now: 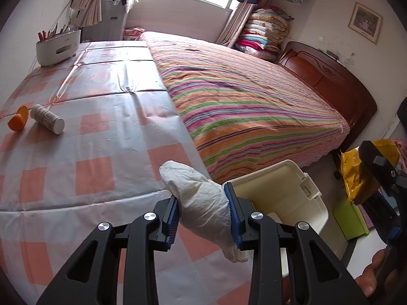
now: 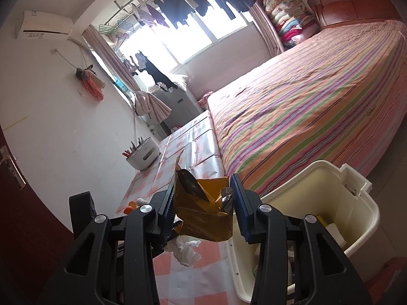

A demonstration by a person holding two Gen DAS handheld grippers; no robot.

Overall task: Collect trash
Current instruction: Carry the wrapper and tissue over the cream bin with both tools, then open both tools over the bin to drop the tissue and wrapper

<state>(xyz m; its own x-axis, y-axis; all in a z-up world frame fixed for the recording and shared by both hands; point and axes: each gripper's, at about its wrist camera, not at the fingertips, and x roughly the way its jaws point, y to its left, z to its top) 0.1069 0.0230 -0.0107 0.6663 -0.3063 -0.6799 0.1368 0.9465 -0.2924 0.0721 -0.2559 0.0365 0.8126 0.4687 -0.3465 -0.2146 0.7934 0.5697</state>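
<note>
Over the table's edge, left gripper (image 1: 204, 212) pinches crumpled tissue (image 1: 201, 198); right gripper (image 2: 203, 209) clamps a yellow wrapper (image 2: 203, 216); both seemingly bound for the cream bin (image 2: 356, 218).

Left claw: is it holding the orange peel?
No. The left claw grips a crumpled white tissue, while the orange peel lies on the checked tablecloth.
</note>
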